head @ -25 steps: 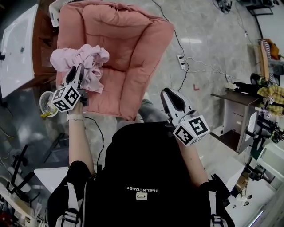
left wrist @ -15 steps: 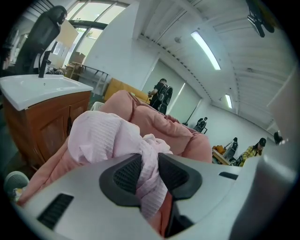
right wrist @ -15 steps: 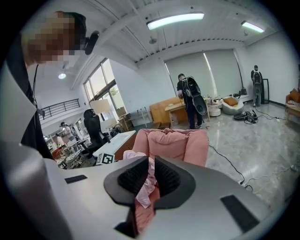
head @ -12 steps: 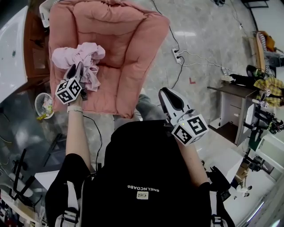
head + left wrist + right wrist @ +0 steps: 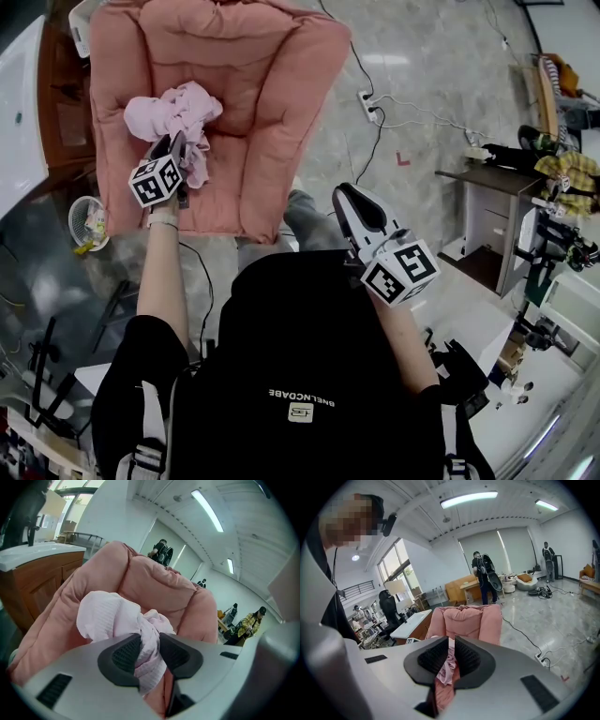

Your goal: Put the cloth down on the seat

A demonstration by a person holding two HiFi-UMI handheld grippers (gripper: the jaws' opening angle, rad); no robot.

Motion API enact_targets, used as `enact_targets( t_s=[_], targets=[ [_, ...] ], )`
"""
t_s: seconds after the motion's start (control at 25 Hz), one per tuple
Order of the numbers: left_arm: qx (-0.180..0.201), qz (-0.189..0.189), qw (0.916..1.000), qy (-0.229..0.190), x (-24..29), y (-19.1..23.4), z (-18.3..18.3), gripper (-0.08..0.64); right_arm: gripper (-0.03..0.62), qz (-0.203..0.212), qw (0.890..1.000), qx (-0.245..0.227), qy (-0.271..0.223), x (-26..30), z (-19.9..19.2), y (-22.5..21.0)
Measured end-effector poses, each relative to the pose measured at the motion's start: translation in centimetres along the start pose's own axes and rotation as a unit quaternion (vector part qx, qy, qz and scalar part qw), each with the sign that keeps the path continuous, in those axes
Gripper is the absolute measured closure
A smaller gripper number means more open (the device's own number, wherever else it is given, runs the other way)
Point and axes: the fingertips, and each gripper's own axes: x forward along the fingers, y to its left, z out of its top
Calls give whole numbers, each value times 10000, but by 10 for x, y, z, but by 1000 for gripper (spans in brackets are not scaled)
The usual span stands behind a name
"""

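The left gripper (image 5: 174,142) has sunk since a second ago, carrying the crumpled pale pink cloth (image 5: 173,108) low over the seat of the salmon-pink padded armchair (image 5: 272,103). Its jaws have just been easing apart but still pinch a fold. The right gripper (image 5: 356,199), before the armchair's front, is unmoved, slightly agape and empty. Glossy grey marble floor (image 5: 441,94) surrounds the armchair.

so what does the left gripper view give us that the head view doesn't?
Only left gripper view: the left gripper's pads pinching the cloth, though its jaws have just been opening; wooden cabinet beside the chair. Only head view: the right gripper held back from the chair, power strip on the floor. Both: cloth over the pink chair.
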Motion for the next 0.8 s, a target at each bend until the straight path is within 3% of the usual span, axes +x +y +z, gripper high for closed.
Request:
enact_targets(
  t_s=[0.44,0.8],
  targets=[
    [-134,48,9972,738,35,-1,-64,416,534,-86,9999,79,73,-12,-9,-7],
    [-390,-175,9907,1291,49,-26,-118,413,534,-122,9998,135,99,-22,-18,-11]
  ],
)
